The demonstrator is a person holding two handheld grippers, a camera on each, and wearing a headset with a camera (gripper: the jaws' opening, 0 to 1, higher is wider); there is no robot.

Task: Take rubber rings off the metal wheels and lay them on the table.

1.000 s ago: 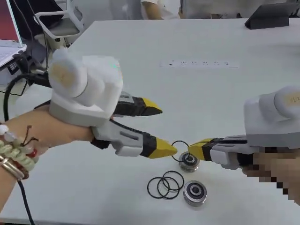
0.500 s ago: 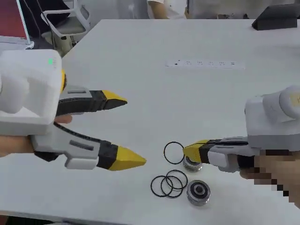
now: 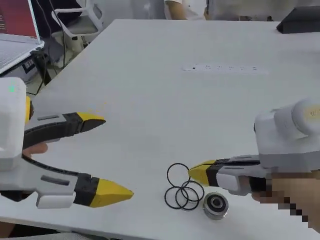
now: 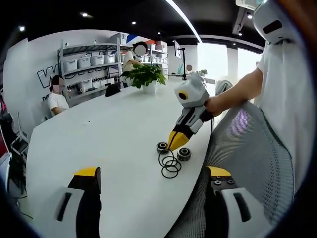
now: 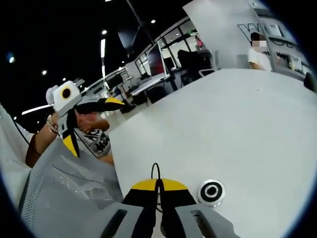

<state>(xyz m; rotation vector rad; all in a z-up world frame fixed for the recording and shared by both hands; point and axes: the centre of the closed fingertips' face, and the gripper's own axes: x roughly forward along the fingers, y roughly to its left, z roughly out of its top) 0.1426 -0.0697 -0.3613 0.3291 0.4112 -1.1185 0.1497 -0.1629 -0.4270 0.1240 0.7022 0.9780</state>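
A rubber ring [image 3: 168, 175] tight in the right gripper [image 3: 192, 172] — left gripper [image 3: 116, 156] wide apart.

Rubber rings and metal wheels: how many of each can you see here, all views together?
Rubber rings: 4 (one pinched by the right gripper)
Metal wheels: 2
Total: 6

Black rubber rings [image 3: 184, 193] overlapping, metal wheel [image 3: 216, 205] beside
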